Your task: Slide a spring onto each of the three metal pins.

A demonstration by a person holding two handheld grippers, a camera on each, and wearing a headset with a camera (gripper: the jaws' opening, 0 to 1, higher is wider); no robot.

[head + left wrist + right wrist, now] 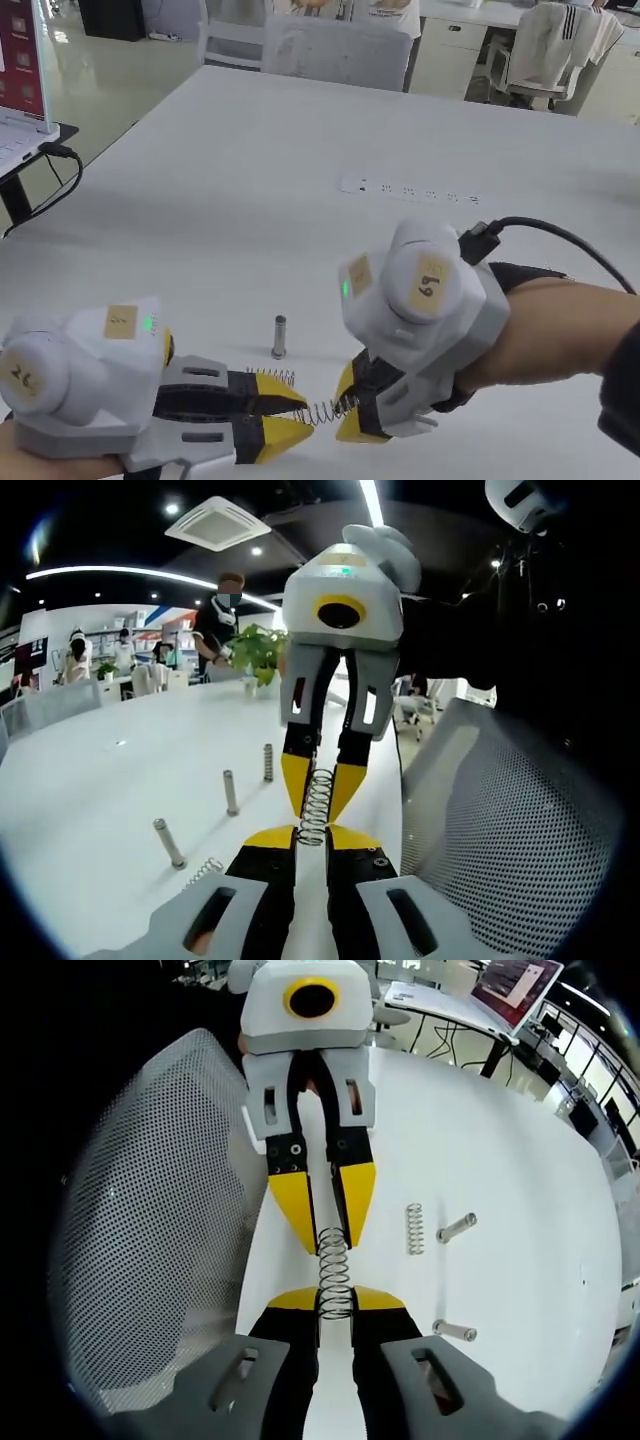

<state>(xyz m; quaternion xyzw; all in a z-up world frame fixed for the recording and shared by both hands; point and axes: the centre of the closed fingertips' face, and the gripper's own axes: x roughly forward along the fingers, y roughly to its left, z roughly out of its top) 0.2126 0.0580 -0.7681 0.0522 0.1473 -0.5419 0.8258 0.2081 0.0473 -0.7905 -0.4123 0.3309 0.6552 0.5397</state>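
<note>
White table [300, 150], matte top, with a white power strip [410, 190] lying flat near its middle. At the left edge, an open laptop [18, 90] sits on a dark side stand, and a black cable [62, 153] runs from it and loops down. A grey chair [335, 50] stands at the far edge. Behind it, a white garment with dark stripes [560, 40] hangs over another seat.

Left gripper view: grey mesh chair back [500, 810] at right. A potted plant [255, 650] stands beyond the table, with a standing person [222, 610] just beside it. Ceiling air-conditioner cassette [217, 523] overhead.
</note>
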